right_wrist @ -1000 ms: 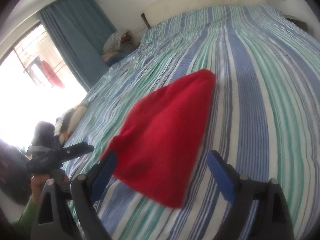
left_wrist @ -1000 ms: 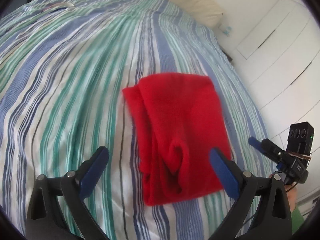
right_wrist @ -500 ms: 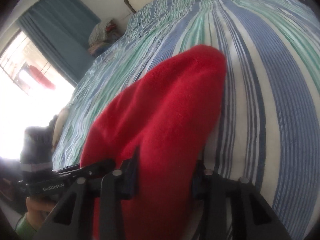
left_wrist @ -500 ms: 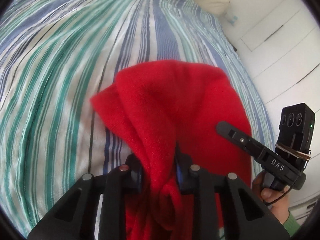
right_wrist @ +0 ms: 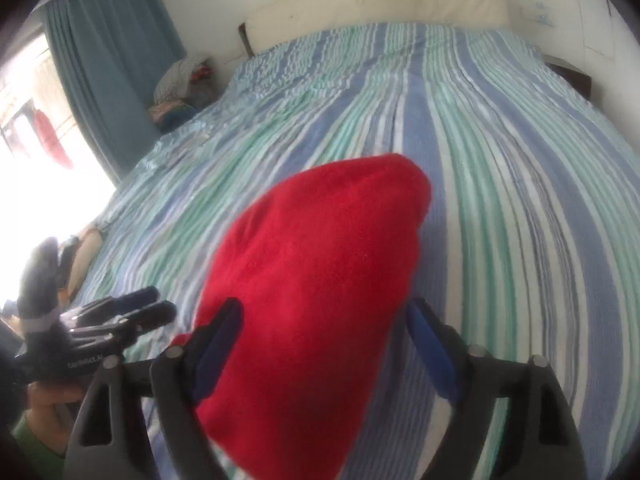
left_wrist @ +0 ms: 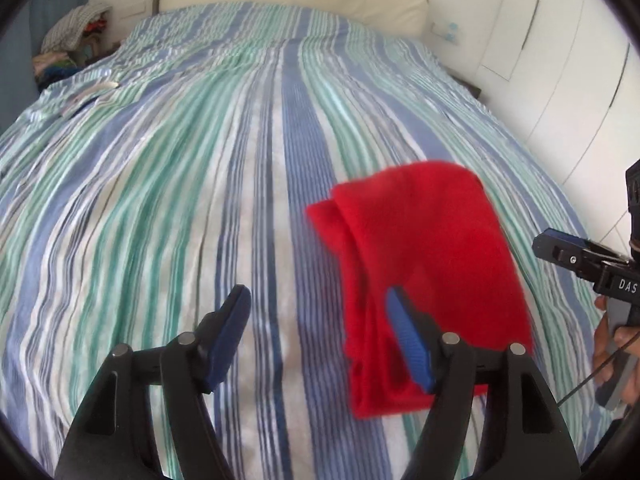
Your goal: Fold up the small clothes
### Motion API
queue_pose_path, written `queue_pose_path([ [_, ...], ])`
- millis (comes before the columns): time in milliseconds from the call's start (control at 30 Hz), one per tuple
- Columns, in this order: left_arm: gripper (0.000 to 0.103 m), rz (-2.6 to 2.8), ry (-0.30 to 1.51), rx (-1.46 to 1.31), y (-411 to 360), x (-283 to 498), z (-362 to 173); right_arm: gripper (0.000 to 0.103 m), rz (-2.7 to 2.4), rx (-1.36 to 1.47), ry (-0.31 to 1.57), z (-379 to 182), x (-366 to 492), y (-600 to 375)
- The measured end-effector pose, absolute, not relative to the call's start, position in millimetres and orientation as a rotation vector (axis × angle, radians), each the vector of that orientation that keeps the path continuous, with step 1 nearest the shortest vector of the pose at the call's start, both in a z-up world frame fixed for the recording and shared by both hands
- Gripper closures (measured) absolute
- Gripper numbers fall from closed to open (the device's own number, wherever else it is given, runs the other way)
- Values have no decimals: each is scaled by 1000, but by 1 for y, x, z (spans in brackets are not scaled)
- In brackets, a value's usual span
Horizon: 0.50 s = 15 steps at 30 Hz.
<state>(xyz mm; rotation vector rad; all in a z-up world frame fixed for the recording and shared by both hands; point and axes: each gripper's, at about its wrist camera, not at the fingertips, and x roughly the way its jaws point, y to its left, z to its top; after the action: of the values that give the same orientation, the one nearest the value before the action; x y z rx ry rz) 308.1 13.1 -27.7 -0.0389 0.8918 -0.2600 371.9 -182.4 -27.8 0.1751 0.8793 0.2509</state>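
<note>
Striped bed (left_wrist: 168, 208) fills both views, headboard and white wardrobe doors at the back, and the red cloth (left_wrist: 424, 264) lies bunched on the cover near the foot. Left gripper (left_wrist: 320, 340) has just been opening; jaws spread now, one pad over the cloth's edge, the gap between them over bare stripes, nothing pinched. Right gripper (right_wrist: 324, 356) has also just been opening; jaws wide, the cloth between them but the pads seem clear of it.

That cloth looks like soft, light fleece: floppy, no stiffness, likely to sag and slump when lifted, not slippery, not fragile. Best bet is a pinch at a corner or along a free edge, one gripper per corner.

Left view shows the layered folds down the cloth's left side and the right gripper beside it. Right view hides those folds, showing one smooth hump, but adds the curtain (right_wrist: 116, 64) and bright window.
</note>
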Motion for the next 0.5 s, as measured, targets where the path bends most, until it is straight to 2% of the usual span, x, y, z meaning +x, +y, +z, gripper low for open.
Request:
queue_pose_path([
  [100, 7, -177, 810, 79, 18, 260, -25, 18, 212, 106, 915, -43, 331, -196],
  [167, 4, -129, 759, 129, 18, 228, -16, 17, 179, 44, 918, -46, 300, -198],
  [400, 1, -1, 753, 138, 12, 165, 15, 8, 159, -24, 880, -15, 211, -169],
  [500, 1, 1, 807, 133, 9, 147, 26, 6, 154, -39, 872, -2, 180, -158],
])
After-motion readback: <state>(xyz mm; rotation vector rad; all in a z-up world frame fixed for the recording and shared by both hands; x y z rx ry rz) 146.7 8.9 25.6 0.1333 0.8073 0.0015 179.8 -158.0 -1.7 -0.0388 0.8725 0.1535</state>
